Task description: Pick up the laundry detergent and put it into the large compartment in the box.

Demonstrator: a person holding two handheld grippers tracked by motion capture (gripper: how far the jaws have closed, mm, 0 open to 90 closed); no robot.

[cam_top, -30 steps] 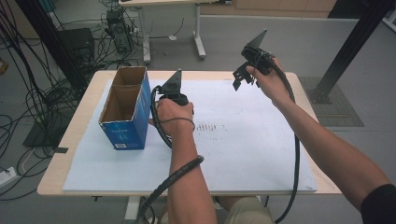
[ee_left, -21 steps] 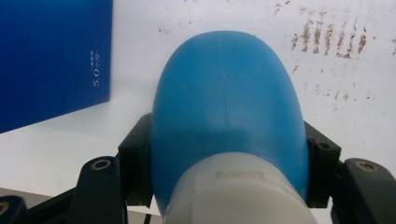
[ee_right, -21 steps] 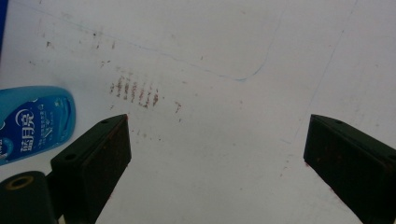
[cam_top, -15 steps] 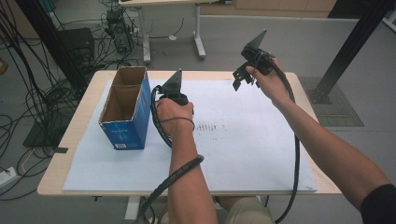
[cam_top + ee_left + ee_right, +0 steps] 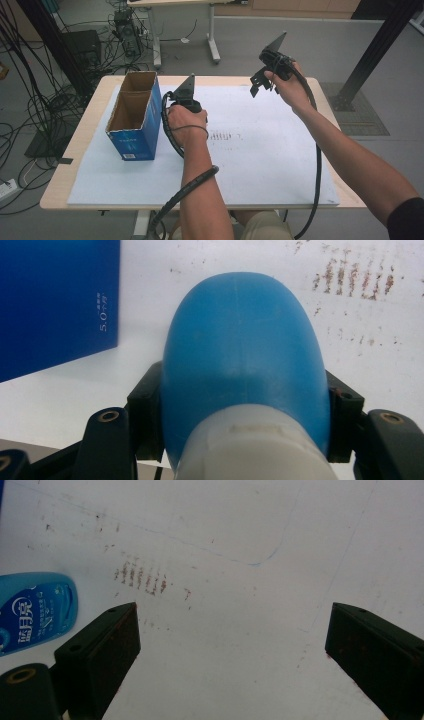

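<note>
In the high view, the left gripper (image 5: 184, 102) is just right of the blue box (image 5: 131, 120), and the right gripper (image 5: 267, 70) is held high, well apart from the box. In the left gripper view, the jaws clamp a blue bottle (image 5: 242, 360) beside the box (image 5: 55, 300). In the right gripper view, the jaws stand wide apart with nothing between them; the bottle (image 5: 35, 610) lies at the left

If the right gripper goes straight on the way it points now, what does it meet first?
Probably the bare white sheet covering the table: between the open right gripper jaws lies nothing else. The blue bottle lies off to the side.
</note>
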